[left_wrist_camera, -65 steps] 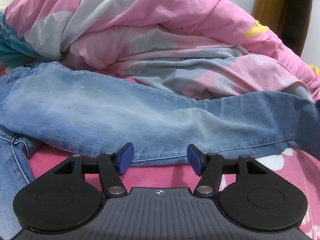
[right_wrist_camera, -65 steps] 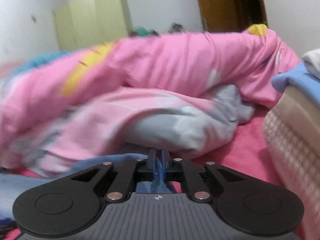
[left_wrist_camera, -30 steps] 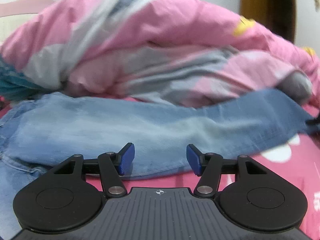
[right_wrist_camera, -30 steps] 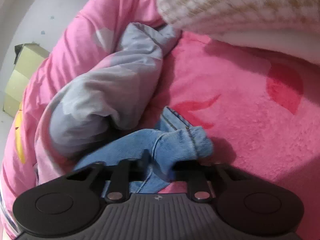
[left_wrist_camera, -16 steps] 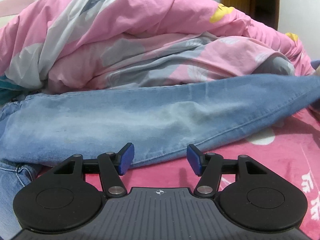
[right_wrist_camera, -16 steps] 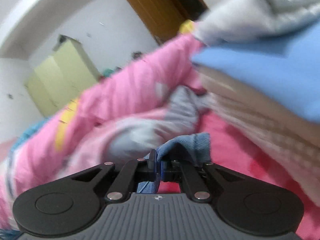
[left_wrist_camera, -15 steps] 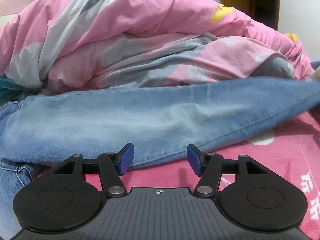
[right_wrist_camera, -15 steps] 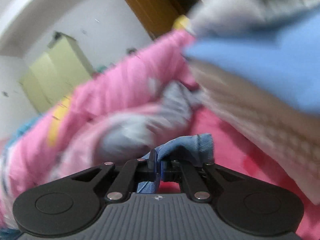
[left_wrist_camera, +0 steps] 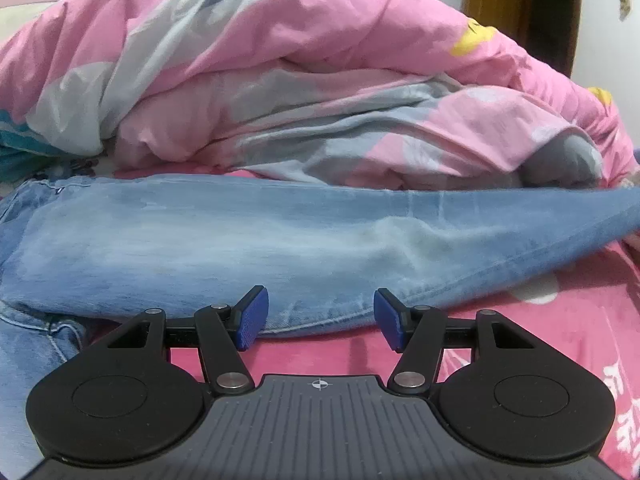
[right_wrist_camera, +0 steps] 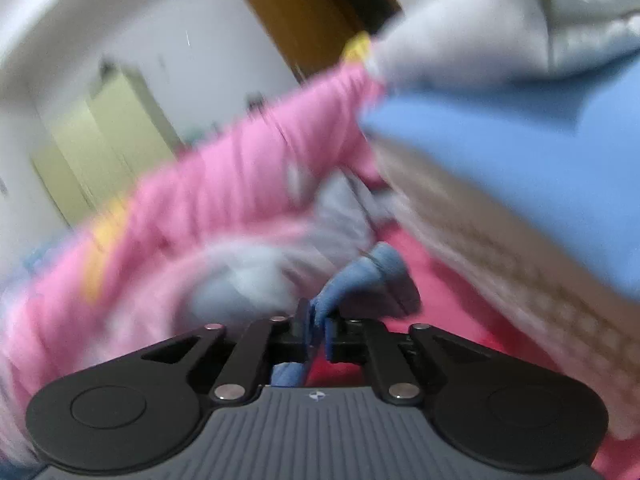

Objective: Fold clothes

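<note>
Light blue jeans (left_wrist_camera: 248,240) lie stretched across the pink bedsheet (left_wrist_camera: 560,340) in the left wrist view, one leg running off to the right. My left gripper (left_wrist_camera: 320,316) hovers open at the leg's near seam, with no cloth pinched between its blue pads (left_wrist_camera: 252,318). In the blurred right wrist view the jeans' leg end (right_wrist_camera: 360,276) rises from between the pads of my right gripper (right_wrist_camera: 317,330). Its jaws are opening; a narrow gap shows beside the denim, which still hangs between them.
A bunched pink and grey duvet (left_wrist_camera: 320,92) lies right behind the jeans. A stack of folded clothes, blue (right_wrist_camera: 540,160), grey and beige checked, stands close on the right of the right gripper. A wooden door (left_wrist_camera: 520,12) and a pale cupboard (right_wrist_camera: 108,136) are at the back.
The right gripper rose with the leg end and rolled back upright; its shut pads have just parted slightly. The jeans leg got pulled straight to the right. The left gripper stayed open in place.
</note>
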Tool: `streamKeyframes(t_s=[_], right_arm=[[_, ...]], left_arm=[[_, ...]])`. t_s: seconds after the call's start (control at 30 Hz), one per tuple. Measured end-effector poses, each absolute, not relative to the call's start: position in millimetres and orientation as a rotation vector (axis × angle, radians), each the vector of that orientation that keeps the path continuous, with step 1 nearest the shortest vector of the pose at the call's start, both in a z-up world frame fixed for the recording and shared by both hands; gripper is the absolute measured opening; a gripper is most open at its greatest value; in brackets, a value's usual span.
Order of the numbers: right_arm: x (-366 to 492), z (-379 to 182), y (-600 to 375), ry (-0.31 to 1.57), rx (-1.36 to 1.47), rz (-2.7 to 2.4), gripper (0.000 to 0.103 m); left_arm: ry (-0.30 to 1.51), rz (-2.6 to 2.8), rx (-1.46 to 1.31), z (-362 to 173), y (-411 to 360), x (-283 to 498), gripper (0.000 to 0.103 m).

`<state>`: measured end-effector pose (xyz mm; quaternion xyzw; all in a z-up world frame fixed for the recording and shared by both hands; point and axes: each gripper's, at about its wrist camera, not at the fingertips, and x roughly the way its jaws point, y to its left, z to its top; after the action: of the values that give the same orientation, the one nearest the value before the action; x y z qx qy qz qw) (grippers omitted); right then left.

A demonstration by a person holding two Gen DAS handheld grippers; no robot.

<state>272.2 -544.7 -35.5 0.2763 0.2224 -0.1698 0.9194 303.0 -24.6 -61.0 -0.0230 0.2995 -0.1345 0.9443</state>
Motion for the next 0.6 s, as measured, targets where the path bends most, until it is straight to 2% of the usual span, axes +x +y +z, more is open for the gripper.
streamKeyframes(t_s=[0.07,0.13,0.17,0.27,0.43,0.6], right_arm=[[273,-59,-546,0.630,0.541,-0.404,0.040],[267,-80,-547,0.782,0.537,-0.449,0.040],[257,-82,-545,0.801,0.540,-0.451,0.040],[233,-65,-514,0.772,0.471,-0.395,0.044],[236,-16,-394,0.706,0.047,0.034,0.044],[262,-24,-246,0.605,-0.316,0.430,0.044]], left_arm=[[0.599,-0.269,-0.068,-57,-18,302,0.058],[0.584,-0.259,-0.097,-51,-9,301,0.059],[0.579,-0.252,-0.110,-48,-4,300,0.059],[0.565,-0.192,-0.121,-43,14,300,0.059],[0.553,-0.035,-0.115,-44,50,300,0.059],[0.577,0.072,-0.180,-53,86,303,0.059]])
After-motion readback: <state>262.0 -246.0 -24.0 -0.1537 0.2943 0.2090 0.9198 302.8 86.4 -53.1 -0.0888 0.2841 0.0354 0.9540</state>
